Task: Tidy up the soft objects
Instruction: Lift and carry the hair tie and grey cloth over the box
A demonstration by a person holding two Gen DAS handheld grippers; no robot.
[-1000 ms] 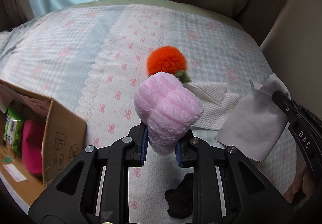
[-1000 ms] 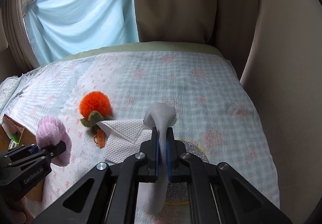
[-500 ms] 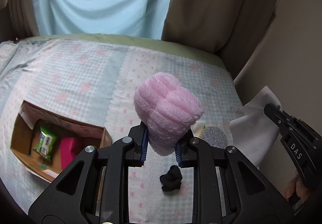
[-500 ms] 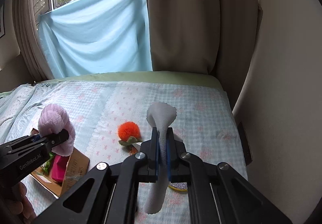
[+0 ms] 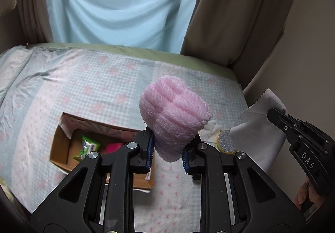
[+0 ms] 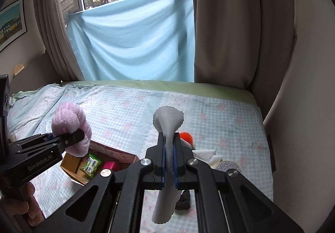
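My left gripper (image 5: pixel 168 153) is shut on a fluffy pink plush cloth (image 5: pixel 174 115), held high above the bed; it also shows in the right wrist view (image 6: pixel 71 128). My right gripper (image 6: pixel 169 160) is shut on a grey cloth (image 6: pixel 167 126) that hangs down between its fingers; the cloth also shows in the left wrist view (image 5: pixel 259 128). An open cardboard box (image 5: pixel 62 143) lies on the bed below the left gripper, holding a green packet (image 5: pixel 86 147) and a pink item (image 5: pixel 112 147).
On the bed (image 6: pixel 125 111) lie an orange pom-pom toy (image 6: pixel 186 136), a white paper towel (image 6: pixel 206 154), a glittery round sponge (image 5: pixel 226 143) and a black item (image 6: pixel 184 201). Curtains and a blue sheet (image 6: pixel 134 44) hang behind.
Both grippers have risen well above the bed with their cloths. The left gripper now hangs over the cardboard box, which has come under it.
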